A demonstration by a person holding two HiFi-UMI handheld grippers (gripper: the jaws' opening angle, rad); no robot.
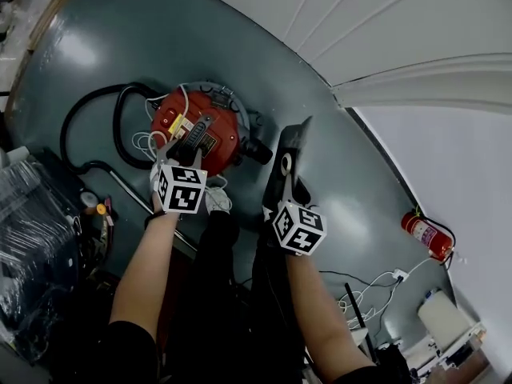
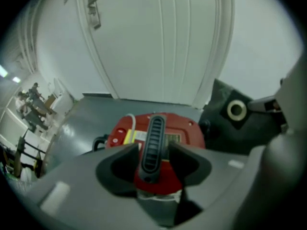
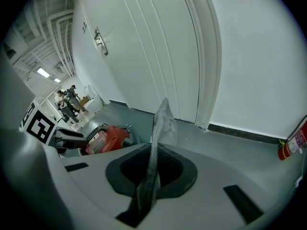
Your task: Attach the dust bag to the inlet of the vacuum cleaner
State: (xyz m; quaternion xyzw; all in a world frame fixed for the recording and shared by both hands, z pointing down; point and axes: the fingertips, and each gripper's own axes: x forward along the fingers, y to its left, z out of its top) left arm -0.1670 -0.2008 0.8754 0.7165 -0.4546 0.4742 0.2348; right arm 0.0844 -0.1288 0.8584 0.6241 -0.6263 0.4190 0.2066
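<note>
A red vacuum cleaner (image 1: 214,126) stands on the grey floor (image 1: 104,46), with a black carry handle (image 1: 196,133) across its top. My left gripper (image 1: 186,149) hangs over it, open, its jaws either side of the handle (image 2: 154,133) with thin gaps showing. The red body (image 2: 184,134) lies beyond my left gripper (image 2: 151,153). My right gripper (image 1: 290,184) is shut on the dark dust bag (image 1: 292,146), just right of the vacuum. The bag's round collar (image 2: 236,109) faces the left gripper view. Edge-on, the bag (image 3: 160,126) rises from my right gripper (image 3: 151,169).
A black hose (image 1: 88,126) and white cable (image 1: 146,144) curl left of the vacuum. Dark clutter (image 1: 40,238) fills the left edge. A fire extinguisher (image 1: 428,234) and loose cables (image 1: 368,286) lie at the right wall. White doors (image 3: 144,47) stand behind.
</note>
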